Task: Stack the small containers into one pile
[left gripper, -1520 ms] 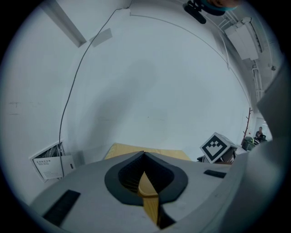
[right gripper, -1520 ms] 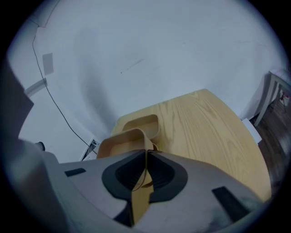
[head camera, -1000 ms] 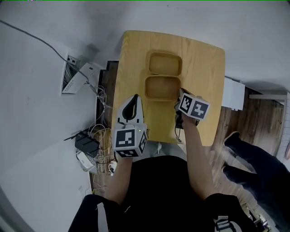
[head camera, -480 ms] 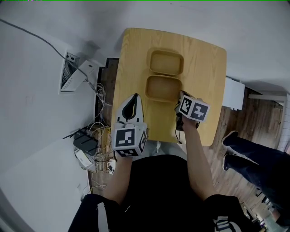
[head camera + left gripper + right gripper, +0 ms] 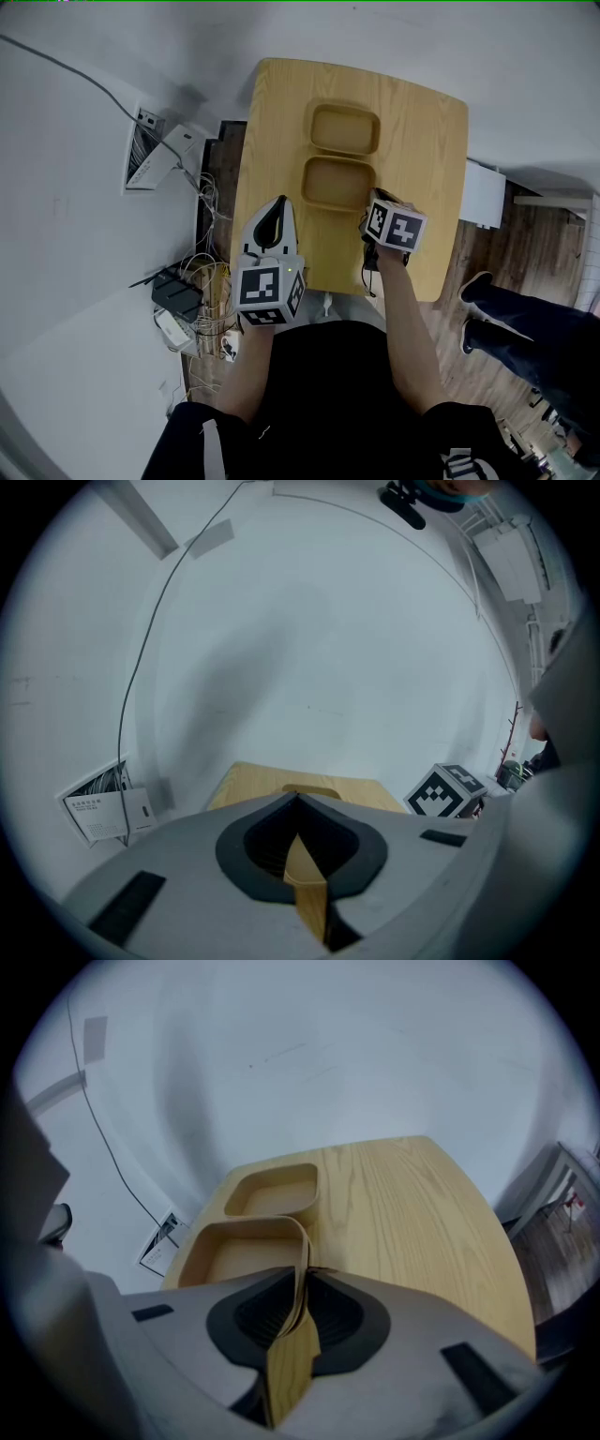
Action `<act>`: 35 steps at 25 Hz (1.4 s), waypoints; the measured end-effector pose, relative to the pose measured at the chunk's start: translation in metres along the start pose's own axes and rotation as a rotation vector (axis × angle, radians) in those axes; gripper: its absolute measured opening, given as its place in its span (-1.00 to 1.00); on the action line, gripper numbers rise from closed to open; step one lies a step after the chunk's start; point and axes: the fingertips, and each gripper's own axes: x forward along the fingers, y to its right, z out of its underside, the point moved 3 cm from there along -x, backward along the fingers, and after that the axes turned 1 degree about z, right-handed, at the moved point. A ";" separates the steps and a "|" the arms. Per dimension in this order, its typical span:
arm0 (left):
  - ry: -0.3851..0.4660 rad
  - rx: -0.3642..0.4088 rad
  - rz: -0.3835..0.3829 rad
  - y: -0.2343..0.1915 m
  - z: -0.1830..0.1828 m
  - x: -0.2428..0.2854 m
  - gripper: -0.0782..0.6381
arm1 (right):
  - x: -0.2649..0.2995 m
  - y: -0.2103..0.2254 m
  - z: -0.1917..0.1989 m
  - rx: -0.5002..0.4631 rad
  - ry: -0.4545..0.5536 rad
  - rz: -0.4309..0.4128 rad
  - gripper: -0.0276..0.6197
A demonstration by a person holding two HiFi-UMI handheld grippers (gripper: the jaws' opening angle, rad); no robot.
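Two shallow wooden containers lie side by side on the wooden table [image 5: 422,187]: the far container [image 5: 344,129] and the near container [image 5: 337,183]. My right gripper [image 5: 372,208] is at the near container's right front corner. In the right gripper view the near container's [image 5: 239,1251] thin rim runs between the jaws of my right gripper [image 5: 305,1274], which are opening and show thin dark slits beside the rim. The far container [image 5: 277,1192] sits just behind it. My left gripper [image 5: 279,202] hovers over the table's left front edge; in its own view the left gripper [image 5: 298,799] is shut, with nothing in it.
On the floor to the left are tangled cables and a black box [image 5: 183,295], with a white unit [image 5: 150,159] against the wall. A white block [image 5: 483,192] stands off the table's right edge. A bystander's legs [image 5: 525,337] are at the right.
My right gripper's marker cube has drawn back slightly toward me at the near container's corner. The bystander's legs have shifted at the right. The left gripper has stayed in place.
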 end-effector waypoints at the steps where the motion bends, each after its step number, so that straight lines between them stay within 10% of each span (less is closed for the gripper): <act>1: 0.001 0.001 0.001 0.001 0.000 -0.001 -0.78 | -0.001 -0.001 0.000 -0.007 0.004 -0.003 -0.74; 10: 0.016 0.005 0.014 0.008 -0.004 -0.003 -0.78 | -0.022 -0.012 -0.022 -0.019 0.169 -0.116 -0.51; 14: 0.033 0.007 0.025 0.014 -0.010 -0.004 -0.78 | -0.058 -0.028 -0.049 -0.097 0.362 -0.169 -0.87; 21: 0.084 0.023 0.048 0.025 -0.027 -0.009 -0.78 | -0.115 -0.047 -0.067 -0.174 0.562 -0.317 -0.90; 35: 0.095 0.008 0.045 0.030 -0.021 -0.025 -0.78 | -0.104 -0.034 -0.050 -0.161 0.385 -0.270 -0.72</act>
